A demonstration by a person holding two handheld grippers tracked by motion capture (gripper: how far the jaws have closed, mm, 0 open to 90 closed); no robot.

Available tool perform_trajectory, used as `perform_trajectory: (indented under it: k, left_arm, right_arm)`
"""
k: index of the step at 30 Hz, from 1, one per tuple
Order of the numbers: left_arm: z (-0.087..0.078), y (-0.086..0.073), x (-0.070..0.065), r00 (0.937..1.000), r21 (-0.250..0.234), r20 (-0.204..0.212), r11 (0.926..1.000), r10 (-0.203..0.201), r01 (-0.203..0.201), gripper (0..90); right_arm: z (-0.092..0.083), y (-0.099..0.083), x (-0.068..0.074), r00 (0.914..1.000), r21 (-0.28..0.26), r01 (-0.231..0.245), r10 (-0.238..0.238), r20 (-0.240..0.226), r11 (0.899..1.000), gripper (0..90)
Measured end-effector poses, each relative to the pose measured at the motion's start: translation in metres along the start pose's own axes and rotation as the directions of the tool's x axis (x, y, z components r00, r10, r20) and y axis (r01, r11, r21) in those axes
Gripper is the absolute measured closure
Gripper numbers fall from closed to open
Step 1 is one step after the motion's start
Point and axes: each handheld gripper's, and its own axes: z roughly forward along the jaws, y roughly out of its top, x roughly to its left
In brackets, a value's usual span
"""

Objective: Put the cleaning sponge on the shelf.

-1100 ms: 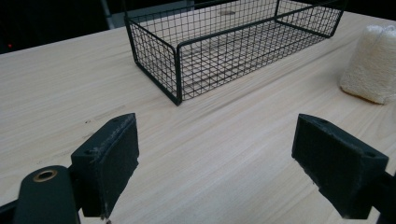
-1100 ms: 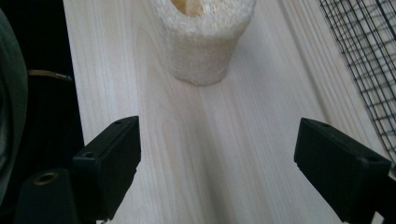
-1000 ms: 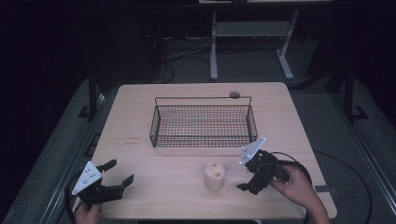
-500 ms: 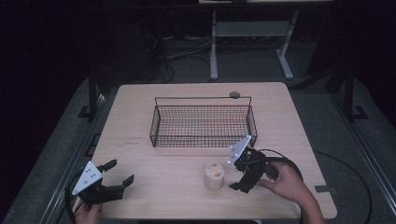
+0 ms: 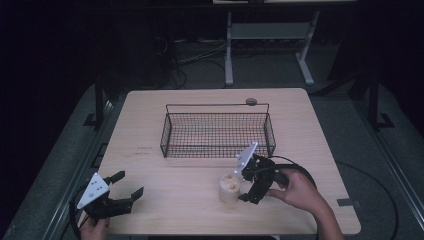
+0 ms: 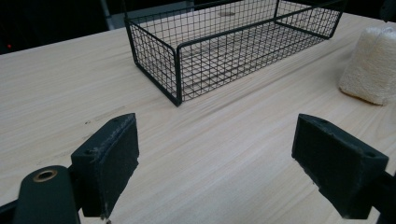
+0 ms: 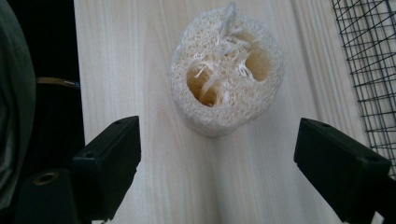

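High view, left tongs (image 5: 124, 185): jaws spread apart, clamped on nothing, held low at the near-left corner of the worktop (image 5: 150, 125).
Wire basket (image 5: 217, 131): black mesh, mid-worktop, nothing inside.
Loofah (image 5: 229, 187): pale cream, fibrous, short cylinder standing upright near the front edge, hollow chambers showing on top.
Right tongs (image 5: 248, 184): jaws wide apart, just beside the loofah, tilted down toward it.

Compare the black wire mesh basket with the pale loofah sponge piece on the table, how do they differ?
The black wire mesh basket is wide, low and rectangular, while the pale loofah sponge piece is a small stubby cylinder standing on end. The basket is dark, rigid see-through wire; the loofah is cream and fibrous with holes in its top. The basket lies farther from the person. Both rest on the wooden table.
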Motion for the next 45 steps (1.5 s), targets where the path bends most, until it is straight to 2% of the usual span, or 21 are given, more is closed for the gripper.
perform_trajectory:
  k: [7,13,23,34,36,37,45]
  left_arm:
    - [0.000,0.000,0.000,1.0000,0.000,0.001,1.0000,-0.001,0.001,14.1]
    - [-0.001,0.000,0.001,1.0000,-0.001,0.000,1.0000,-0.004,0.004,14.1]
    - [-0.001,0.000,0.001,1.0000,-0.001,-0.002,1.0000,-0.005,0.005,14.1]
    - [-0.002,0.000,0.002,0.9999,-0.010,-0.003,0.9999,-0.013,0.013,14.1]
    - [-0.002,0.000,0.002,0.9999,-0.009,-0.002,0.9999,-0.013,0.013,14.1]
    - [-0.002,0.000,0.002,0.9999,-0.010,-0.002,0.9999,-0.014,0.014,14.1]
    - [-0.002,0.000,0.001,0.9999,-0.010,-0.001,0.9999,-0.014,0.014,14.1]
  right_arm:
    - [0.004,0.009,-0.002,1.0000,0.019,-0.006,0.006,-0.005,1.000,14.2]
    - [0.010,0.018,-0.003,0.9996,0.036,0.024,-0.023,-0.018,0.999,14.2]
    - [0.015,0.027,-0.005,0.9993,0.055,0.032,-0.031,-0.020,0.998,14.7]
    - [0.025,0.036,-0.006,0.9987,0.103,0.046,-0.043,-0.026,0.994,15.5]
    - [0.026,0.037,-0.006,0.9986,0.104,0.047,-0.045,-0.027,0.993,16.5]
    - [0.026,0.037,-0.006,0.9983,0.106,0.052,-0.049,-0.032,0.993,20.6]
    - [0.026,0.037,-0.007,0.9983,0.114,0.051,-0.047,-0.033,0.992,24.9]
